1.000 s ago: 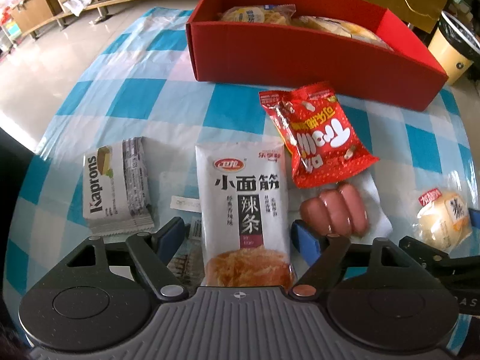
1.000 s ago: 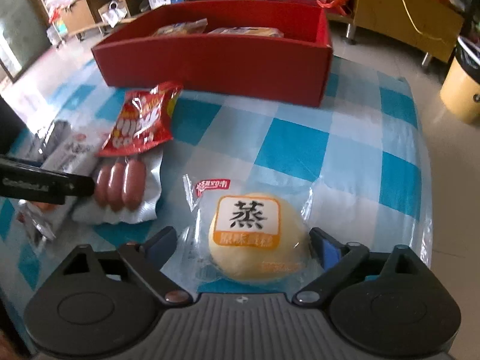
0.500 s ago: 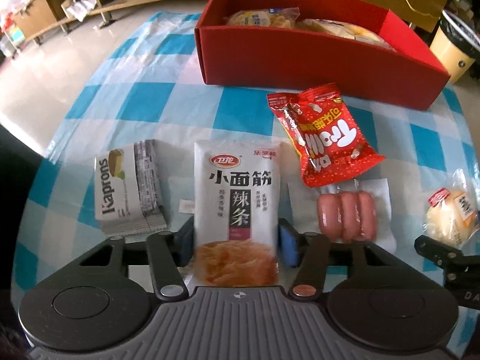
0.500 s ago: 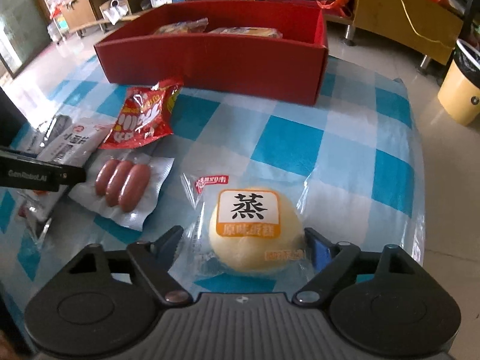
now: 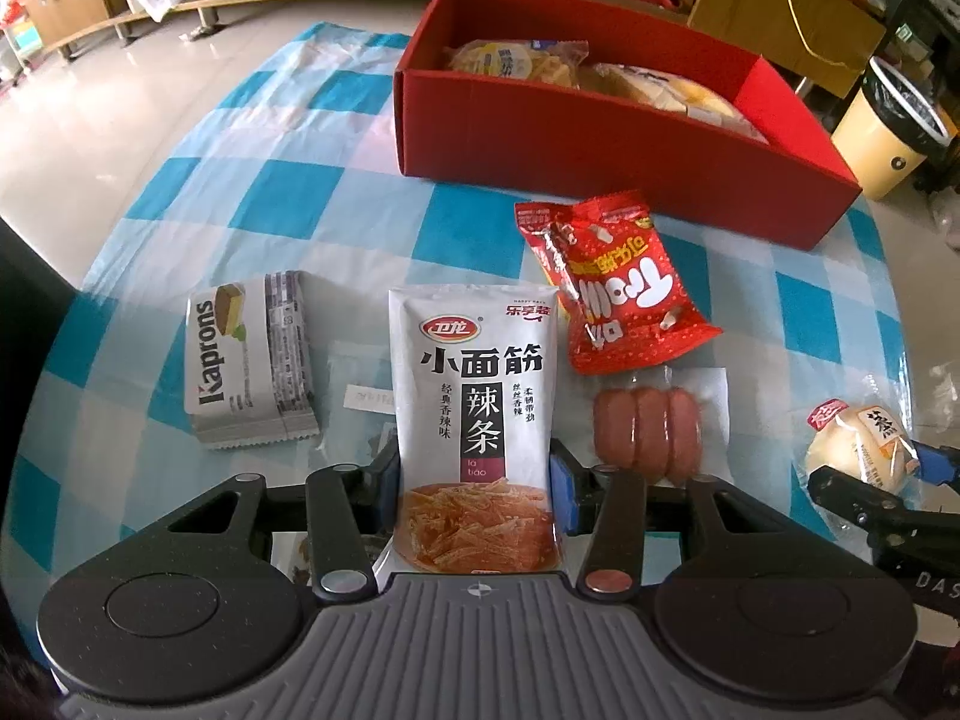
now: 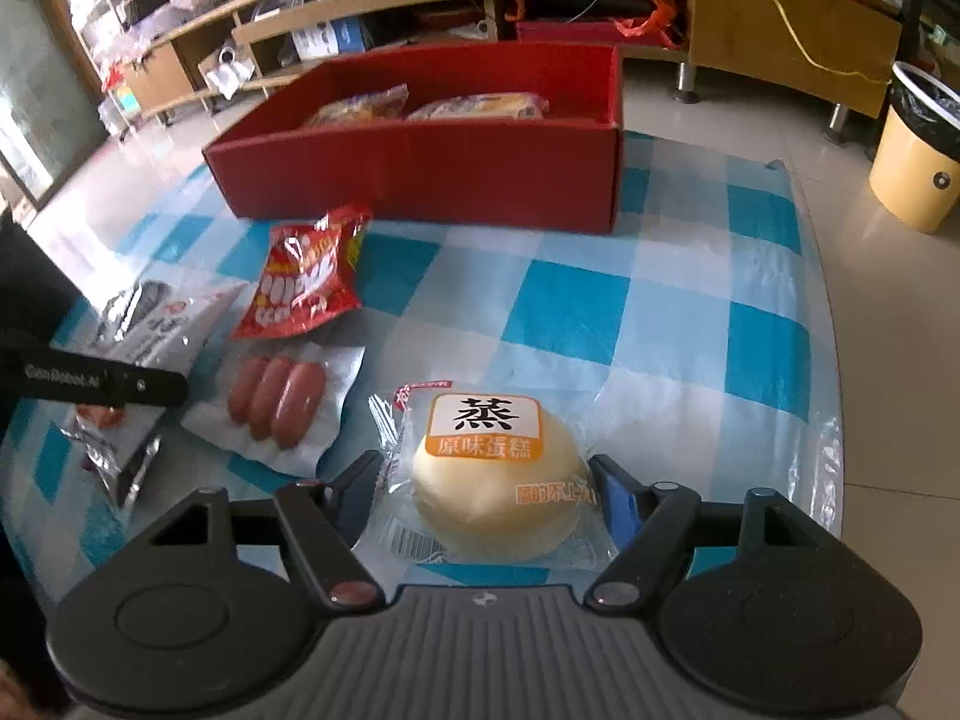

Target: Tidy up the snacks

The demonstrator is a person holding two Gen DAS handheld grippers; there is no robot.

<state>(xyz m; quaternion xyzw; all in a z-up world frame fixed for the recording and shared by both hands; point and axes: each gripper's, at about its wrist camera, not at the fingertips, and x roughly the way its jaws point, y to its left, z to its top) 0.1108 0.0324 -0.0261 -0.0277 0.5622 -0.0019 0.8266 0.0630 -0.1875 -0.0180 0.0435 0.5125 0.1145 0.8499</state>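
Note:
A white spicy-strip packet (image 5: 474, 396) stands between the jaws of my left gripper (image 5: 475, 471); they are closing and the blue pads press its two edges. A wrapped round steamed cake (image 6: 498, 474) sits between the jaws of my right gripper (image 6: 489, 483), which are closing with the pads against its clear wrapper. Across the checked tablecloth stands the red box (image 5: 600, 138), with several bagged snacks inside. On the cloth lie a red snack bag (image 5: 618, 288), a vacuum pack of three sausages (image 5: 648, 432) and a Kaprons wafer pack (image 5: 246, 354).
The table's right edge (image 6: 828, 324) drops to a tiled floor, where a yellow bin (image 6: 918, 156) stands. Low wooden shelves (image 6: 360, 12) run behind the red box (image 6: 420, 174). The right gripper's fingers (image 5: 864, 495) show at the left wrist view's right edge.
Both grippers' jaws have closed in from wide open, the left onto the white packet, the right onto the cake's wrapper. The right gripper has risen slightly.

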